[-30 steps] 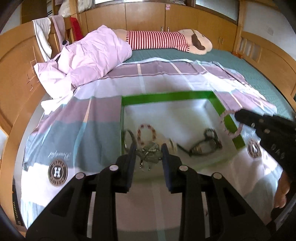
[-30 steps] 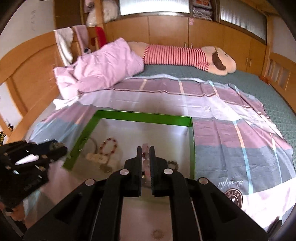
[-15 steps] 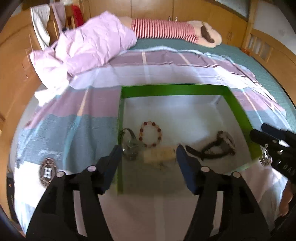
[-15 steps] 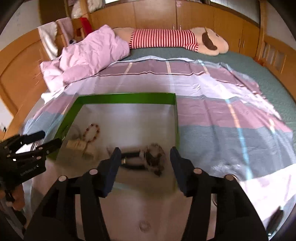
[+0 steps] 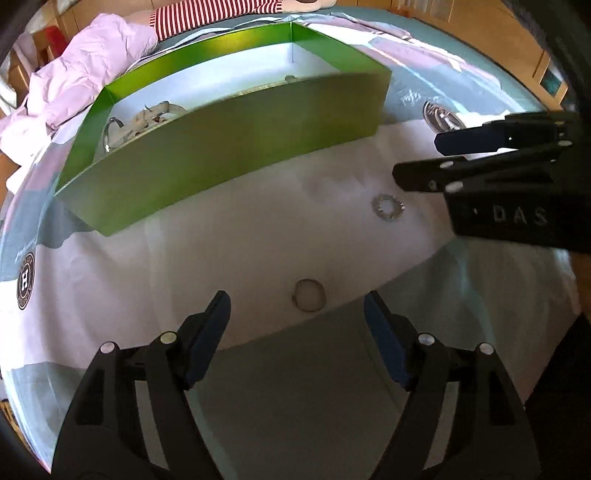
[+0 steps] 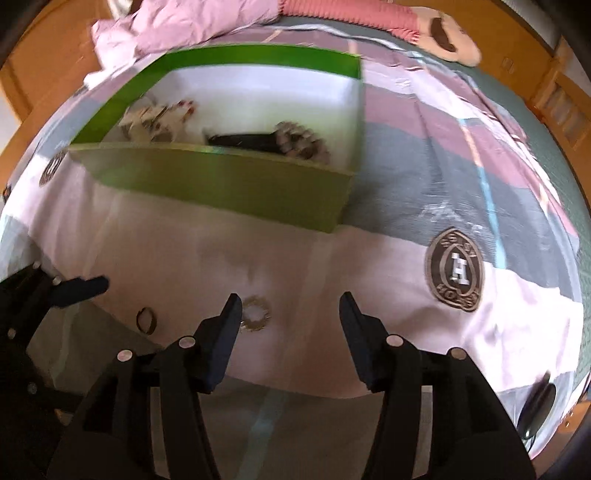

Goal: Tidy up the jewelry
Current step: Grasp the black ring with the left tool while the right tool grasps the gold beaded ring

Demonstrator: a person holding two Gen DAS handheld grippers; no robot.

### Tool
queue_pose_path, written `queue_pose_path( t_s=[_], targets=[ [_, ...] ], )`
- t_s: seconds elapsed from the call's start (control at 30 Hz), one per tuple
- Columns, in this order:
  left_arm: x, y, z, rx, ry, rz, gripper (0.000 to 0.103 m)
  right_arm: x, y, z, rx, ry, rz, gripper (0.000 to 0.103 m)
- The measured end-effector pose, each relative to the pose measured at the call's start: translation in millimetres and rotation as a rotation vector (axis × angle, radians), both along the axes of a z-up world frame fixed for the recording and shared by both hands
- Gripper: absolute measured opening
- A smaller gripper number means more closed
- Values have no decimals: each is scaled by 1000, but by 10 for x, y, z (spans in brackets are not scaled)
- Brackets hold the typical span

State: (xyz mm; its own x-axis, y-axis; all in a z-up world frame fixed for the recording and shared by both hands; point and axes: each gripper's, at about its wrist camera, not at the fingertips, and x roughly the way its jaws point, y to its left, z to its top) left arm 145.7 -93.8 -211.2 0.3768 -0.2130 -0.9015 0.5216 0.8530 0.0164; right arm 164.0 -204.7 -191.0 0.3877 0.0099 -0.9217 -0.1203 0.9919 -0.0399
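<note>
A green box [image 5: 236, 147] with a white inside stands on the bed sheet and holds several pieces of jewelry [image 6: 295, 142]. My left gripper [image 5: 297, 314] is open and low over the sheet, with a plain ring [image 5: 309, 300] lying between its fingertips. A toothed silver ring [image 5: 388, 208] lies further right, just under my right gripper [image 5: 415, 158]. In the right wrist view my right gripper [image 6: 291, 315] is open, and the toothed ring [image 6: 255, 314] lies by its left fingertip. The plain ring [image 6: 146, 320] lies to its left.
A pink quilt [image 5: 92, 74] and a striped plush toy [image 6: 406, 22] lie at the far end of the bed. Round logo prints [image 6: 456, 275] mark the sheet. Wooden bed rails [image 6: 557, 92] border the sides.
Both grippers have opened, left their jewelry in the box, and dropped back down to the sheet in front of the box, over the two rings.
</note>
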Motion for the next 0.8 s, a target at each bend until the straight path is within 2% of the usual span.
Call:
queue_pose_path(
  t_s=[0.03,0.1,0.2,0.27,0.43,0.63,0.8],
  targets=[
    [24,12,-41,9,6,4,63,-6,48,-48,-17,13,19,54],
    [86,89,-87,-25,31,21,59,-16,117,-134,-53,28,38,54],
    [178,154,-75,-40,29,35,46,-22,222,-218,-78,44,67,54],
    [183,164,-73,-37,23,34,40,-28,268,-268,-91,53,81,37],
    [159,145,-54,-28,6,28,30,-55,308,-274,-80,55,98,21],
    [163,202,-34,-44,14,47,18,-81,267,-176,-53,30,75,21],
    [177,253,44,-70,13,55,17,-56,177,61,0,-37,57,21]
  ],
)
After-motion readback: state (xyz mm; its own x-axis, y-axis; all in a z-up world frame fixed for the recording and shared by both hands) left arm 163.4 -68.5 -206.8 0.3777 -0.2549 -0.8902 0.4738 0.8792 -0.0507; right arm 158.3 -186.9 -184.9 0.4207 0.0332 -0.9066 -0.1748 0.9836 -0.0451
